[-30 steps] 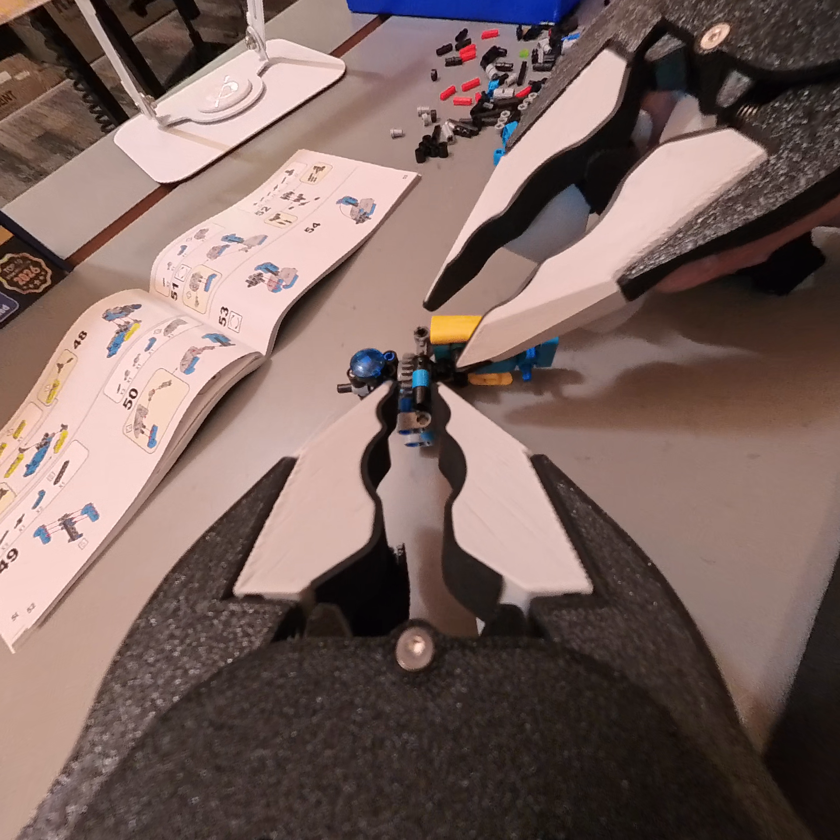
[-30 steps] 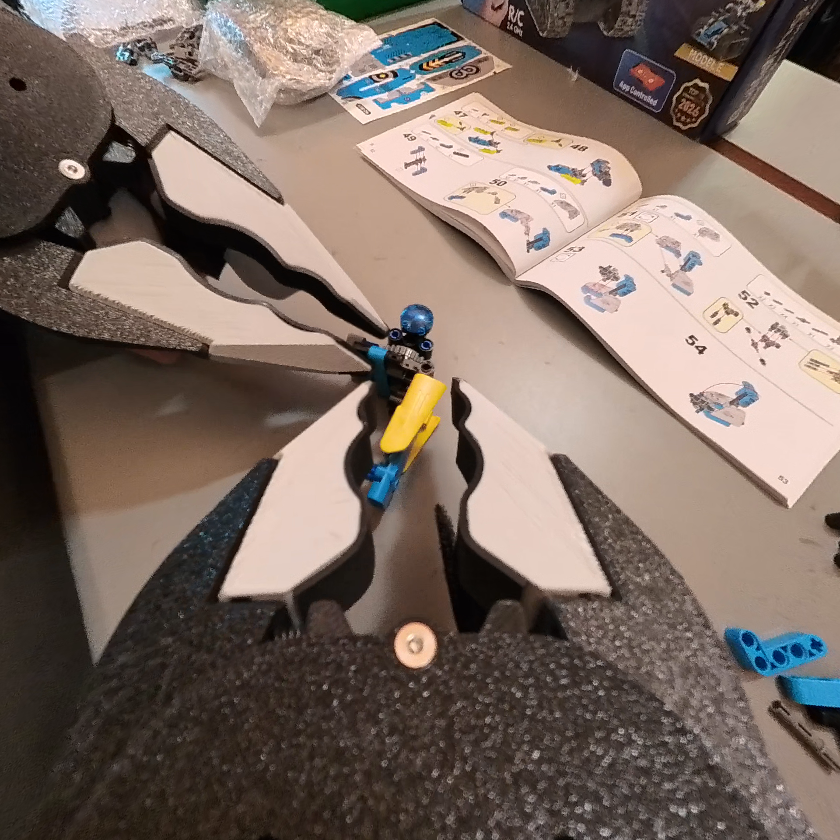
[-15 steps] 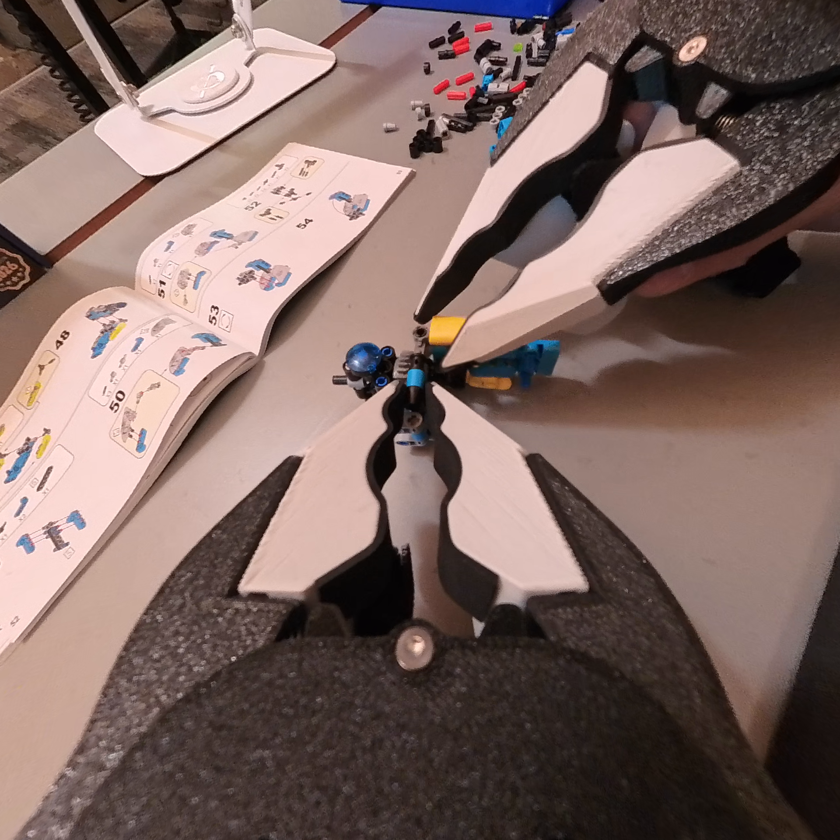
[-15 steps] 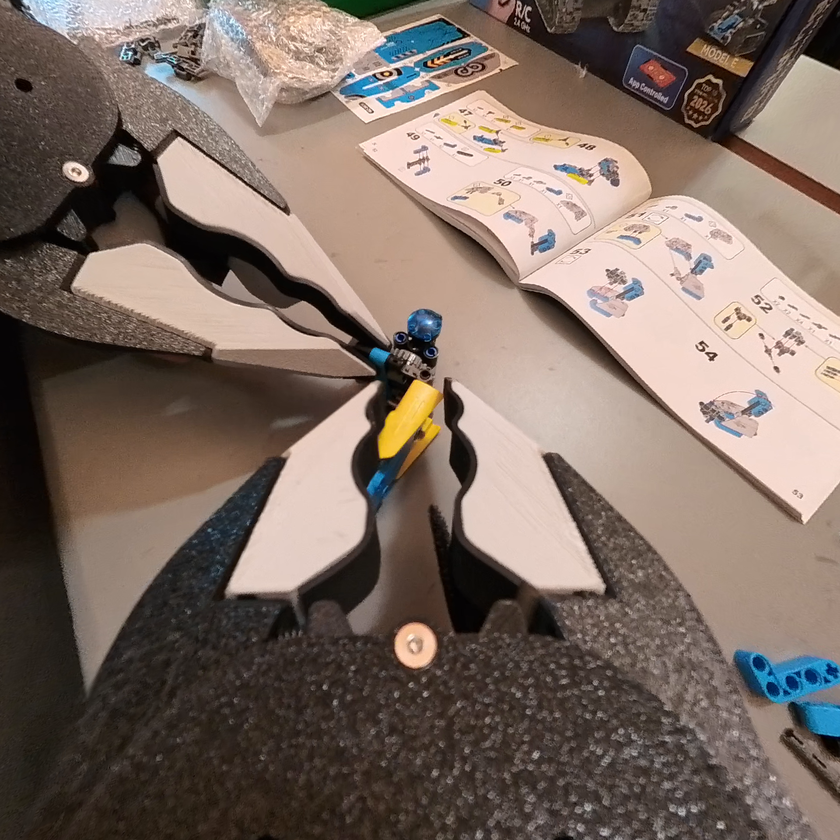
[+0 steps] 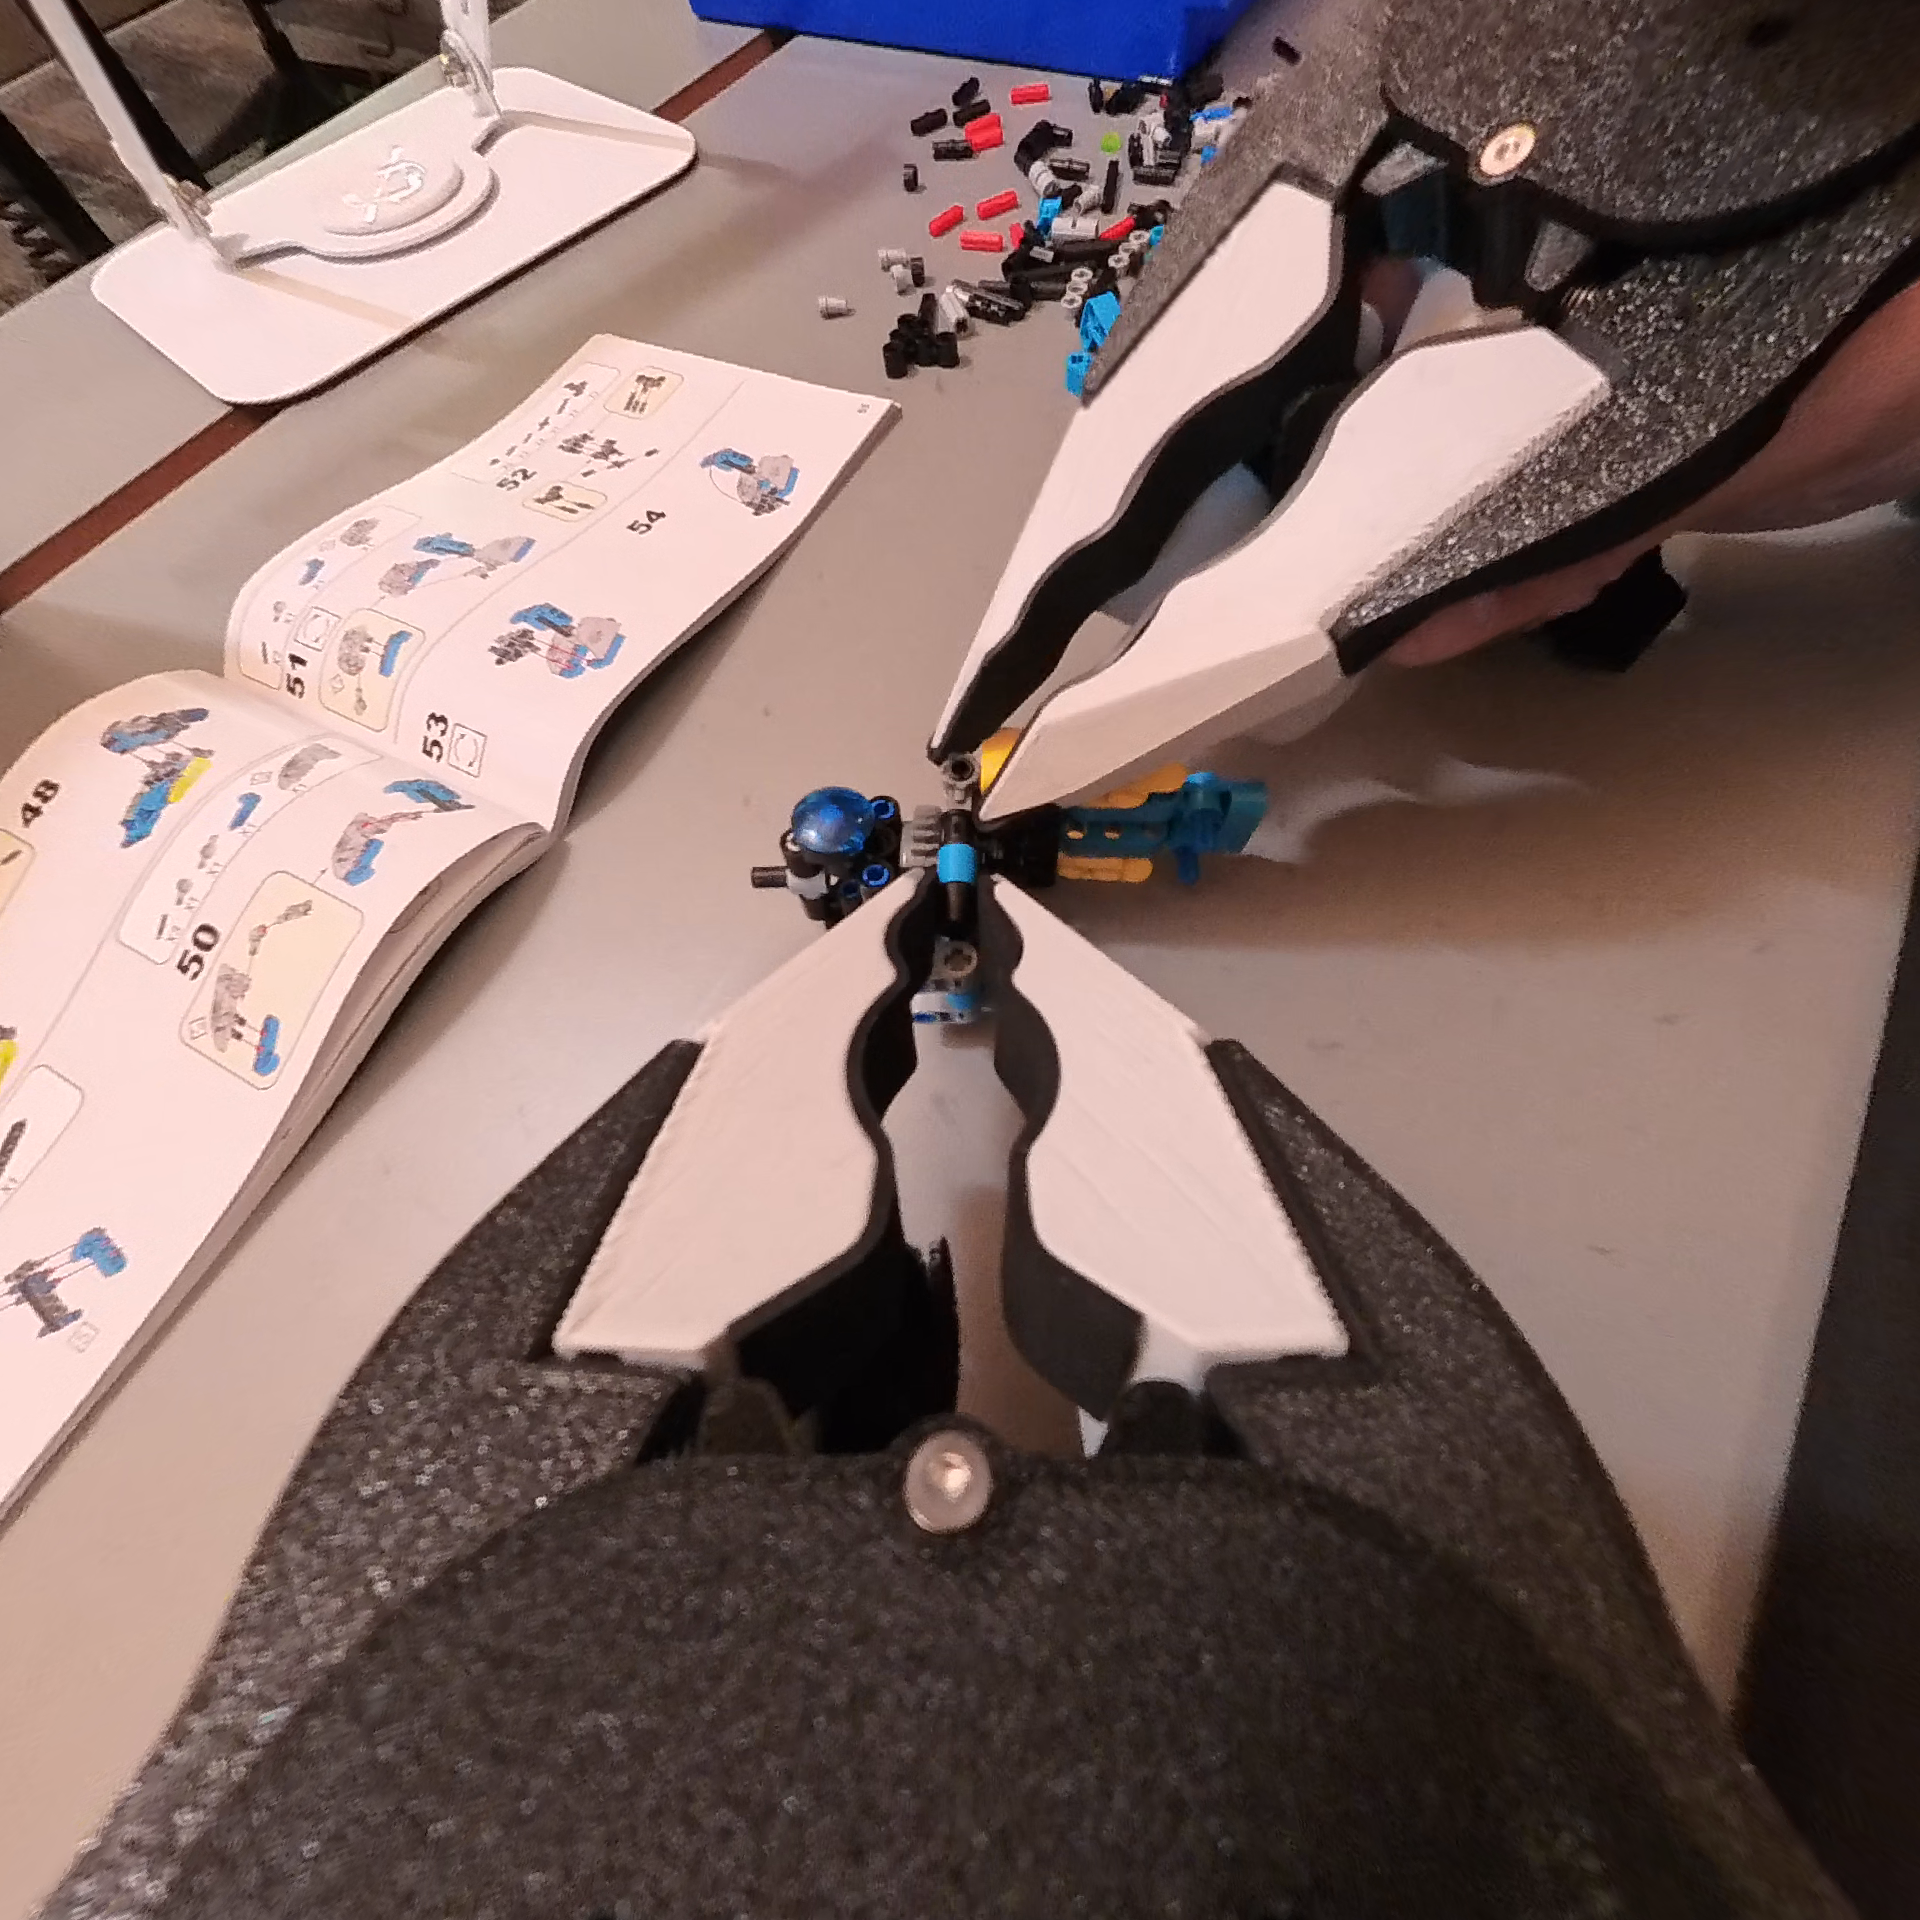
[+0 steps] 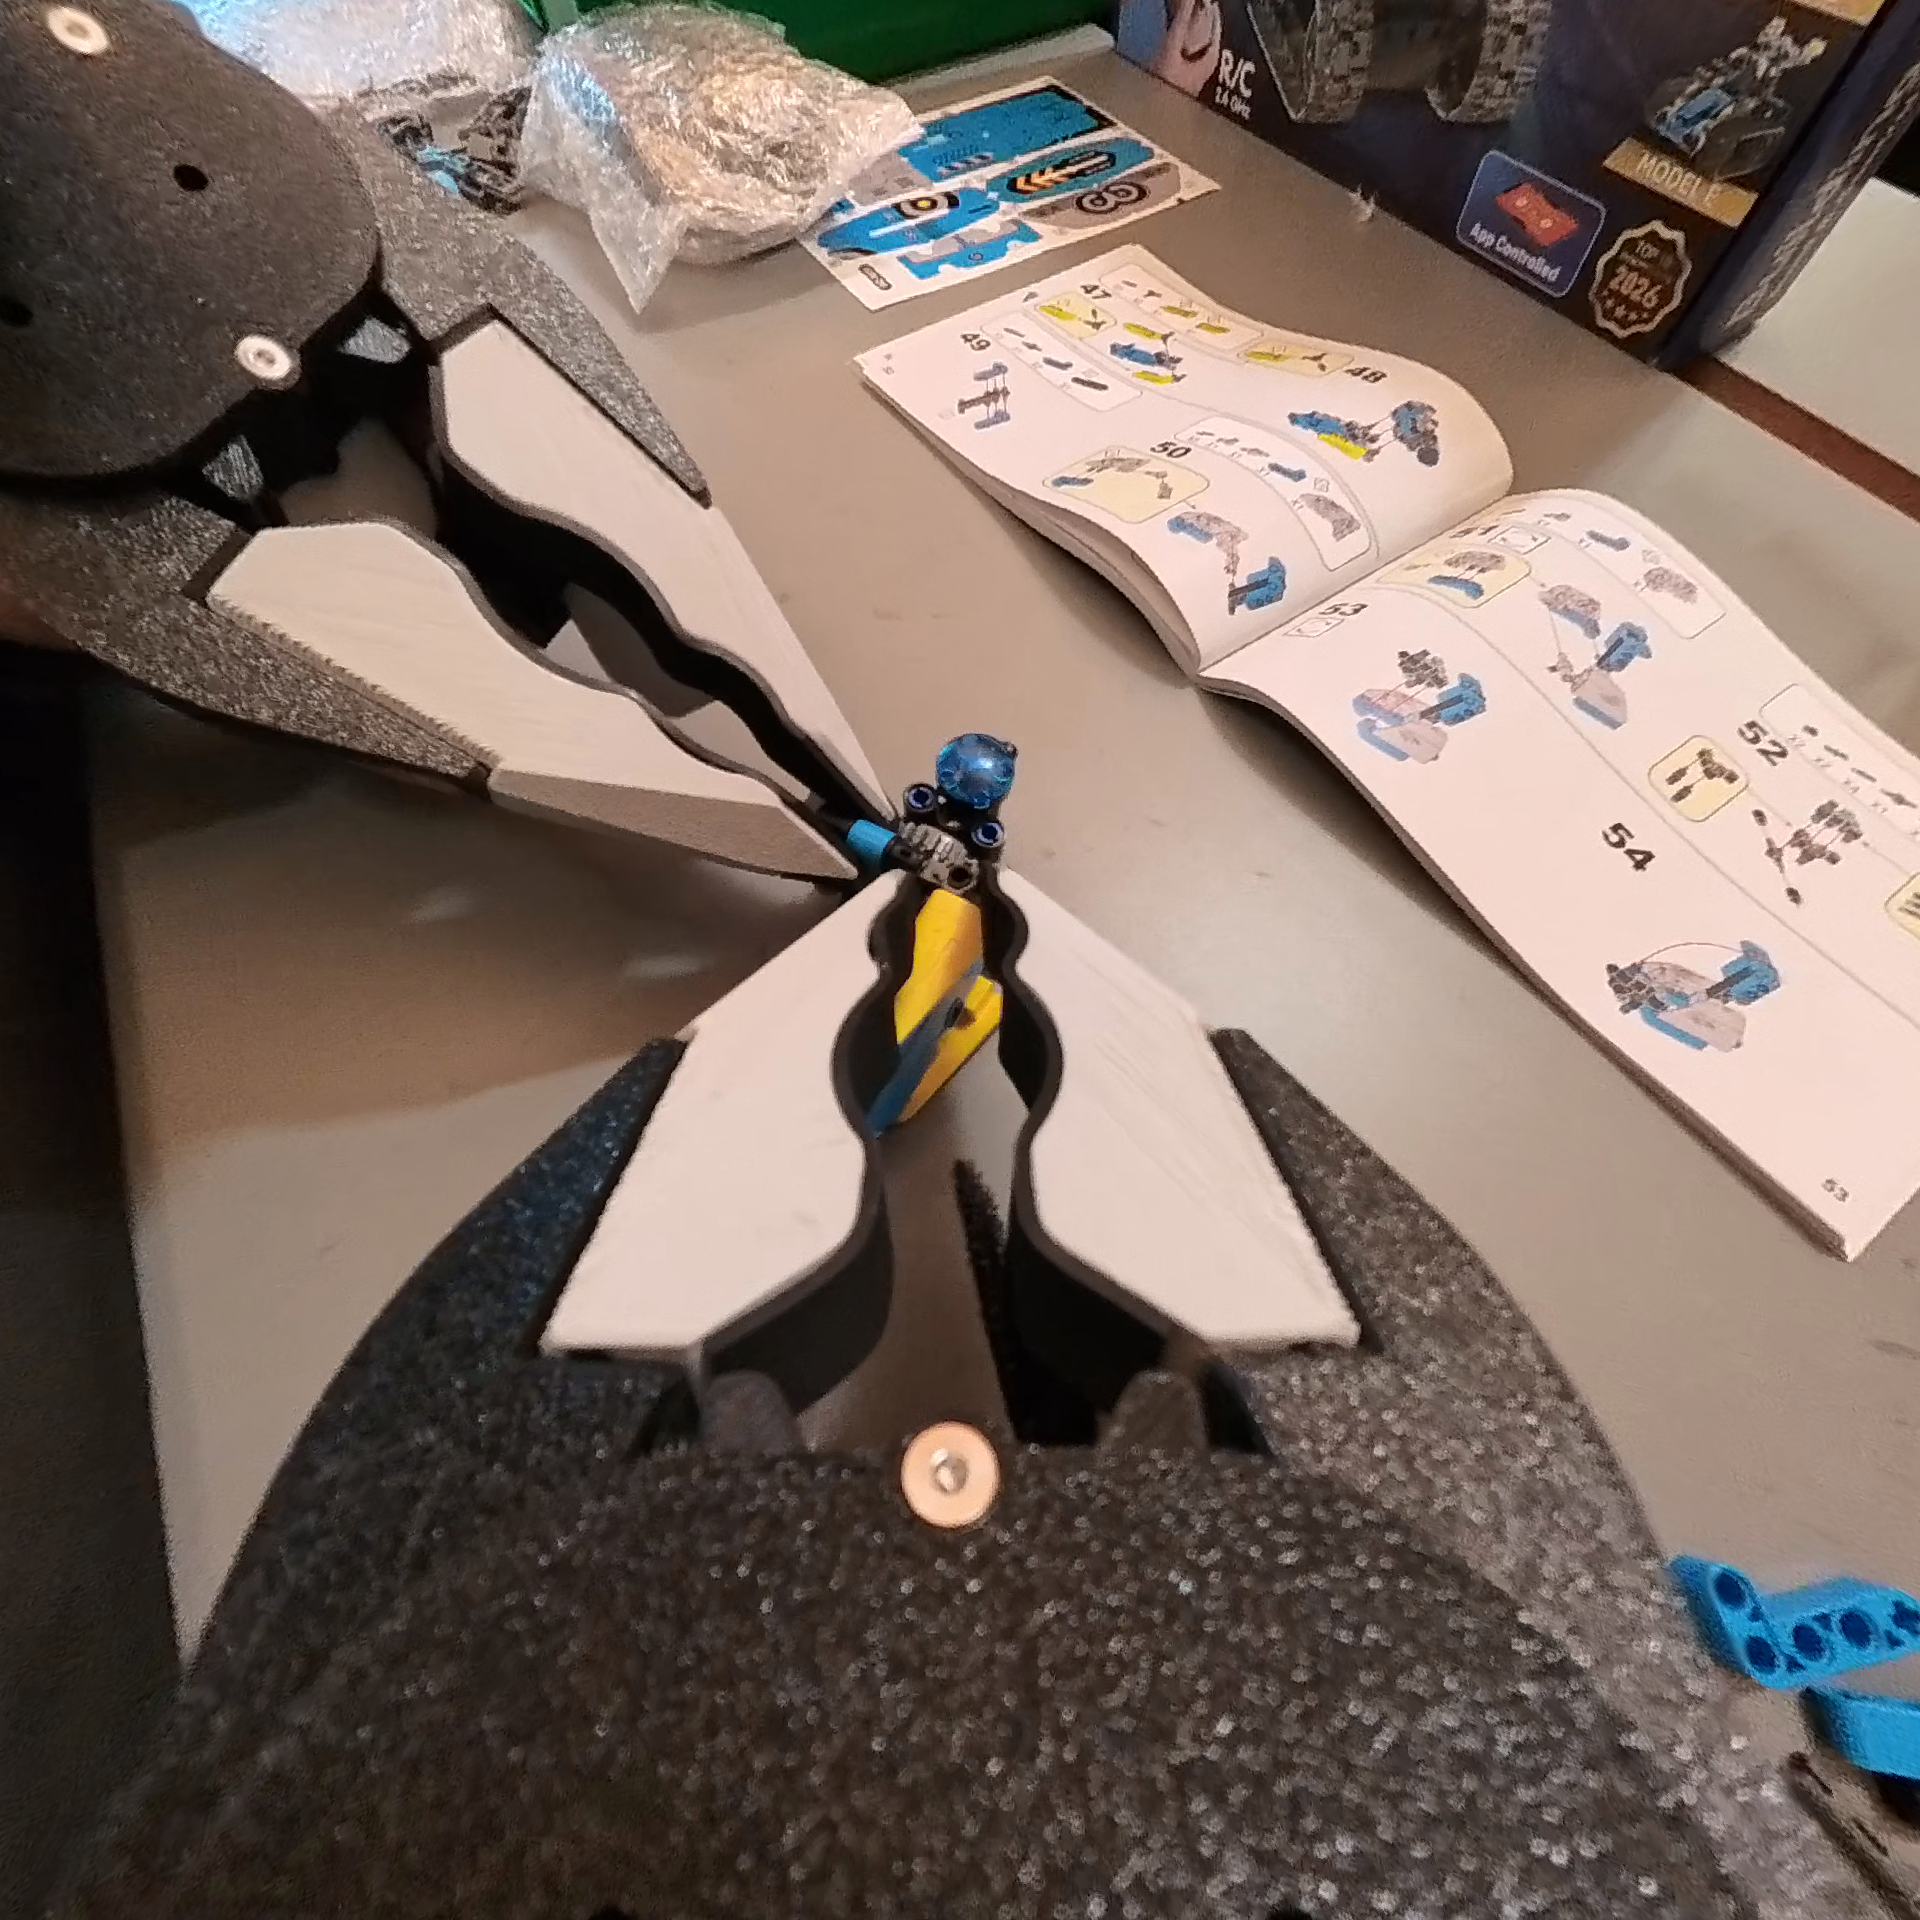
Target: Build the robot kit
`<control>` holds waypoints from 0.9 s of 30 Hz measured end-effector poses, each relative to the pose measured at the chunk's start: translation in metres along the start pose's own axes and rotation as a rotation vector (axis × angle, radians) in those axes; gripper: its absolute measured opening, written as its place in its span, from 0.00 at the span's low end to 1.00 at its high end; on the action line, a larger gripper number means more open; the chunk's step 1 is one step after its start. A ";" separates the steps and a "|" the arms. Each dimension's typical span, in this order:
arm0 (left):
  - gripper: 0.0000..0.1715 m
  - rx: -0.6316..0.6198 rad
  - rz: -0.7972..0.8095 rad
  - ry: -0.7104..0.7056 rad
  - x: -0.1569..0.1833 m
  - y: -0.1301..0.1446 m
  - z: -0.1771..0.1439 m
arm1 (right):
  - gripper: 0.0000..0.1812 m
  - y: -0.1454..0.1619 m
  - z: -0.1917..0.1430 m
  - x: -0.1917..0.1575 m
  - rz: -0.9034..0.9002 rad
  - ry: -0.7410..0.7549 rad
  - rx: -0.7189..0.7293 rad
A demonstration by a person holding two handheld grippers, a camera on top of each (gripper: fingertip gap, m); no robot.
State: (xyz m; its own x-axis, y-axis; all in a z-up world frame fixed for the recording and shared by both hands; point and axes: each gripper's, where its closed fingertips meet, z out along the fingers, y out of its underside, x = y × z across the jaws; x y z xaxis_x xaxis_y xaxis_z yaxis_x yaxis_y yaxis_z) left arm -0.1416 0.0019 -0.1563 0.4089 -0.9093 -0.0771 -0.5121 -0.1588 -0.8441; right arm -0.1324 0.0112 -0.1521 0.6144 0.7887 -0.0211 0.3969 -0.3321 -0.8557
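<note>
A small brick model lies on the grey table, with a blue dome (image 5: 831,826) at one end, a black axle with a blue collar (image 5: 954,862) in the middle and a yellow-and-teal part (image 5: 1132,831) at the other end. My left gripper (image 5: 956,883) is shut on the axle end. My right gripper (image 5: 966,784) comes in from the upper right, shut on the yellow part. In the right wrist view the right gripper (image 6: 943,878) clamps the yellow piece (image 6: 935,977), the blue dome (image 6: 975,774) sits just beyond, and the left gripper (image 6: 873,844) meets it from the left.
An open instruction booklet (image 5: 416,675) (image 6: 1455,675) lies beside the model. A pile of loose small parts (image 5: 1039,239), a blue bin (image 5: 987,31) and a white stand base (image 5: 395,229) are farther off. A sticker sheet (image 6: 997,197), bubble-wrap bags (image 6: 707,135), a dark box (image 6: 1507,125) and blue beams (image 6: 1808,1642) also show. Less than 4 cm separates the two grippers' tips.
My right gripper has closed from open onto the yellow part. My left gripper has stayed shut on the axle end. Both have drawn slightly closer together.
</note>
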 end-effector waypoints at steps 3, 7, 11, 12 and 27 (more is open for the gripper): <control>0.04 0.002 -0.013 0.013 0.000 0.000 0.000 | 0.06 0.000 0.000 0.000 0.049 -0.018 0.006; 0.04 0.005 -0.013 0.030 0.000 -0.001 0.001 | 0.06 0.002 0.000 0.001 0.149 -0.068 0.015; 0.04 0.005 -0.014 0.062 0.001 -0.001 0.001 | 0.06 0.002 0.000 -0.001 0.230 -0.124 0.021; 0.04 0.005 -0.017 0.065 0.001 -0.001 0.001 | 0.06 0.002 0.000 -0.001 0.243 -0.131 0.023; 0.04 0.242 -0.544 0.118 -0.037 -0.029 -0.022 | 0.23 -0.040 -0.052 0.048 0.369 -0.067 0.338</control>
State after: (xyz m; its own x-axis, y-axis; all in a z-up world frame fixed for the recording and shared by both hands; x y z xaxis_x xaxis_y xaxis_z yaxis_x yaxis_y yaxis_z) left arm -0.1584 0.0323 -0.1171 0.4705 -0.7608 0.4470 -0.0608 -0.5333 -0.8437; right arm -0.0829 0.0350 -0.0921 0.6228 0.6854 -0.3774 -0.0879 -0.4179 -0.9042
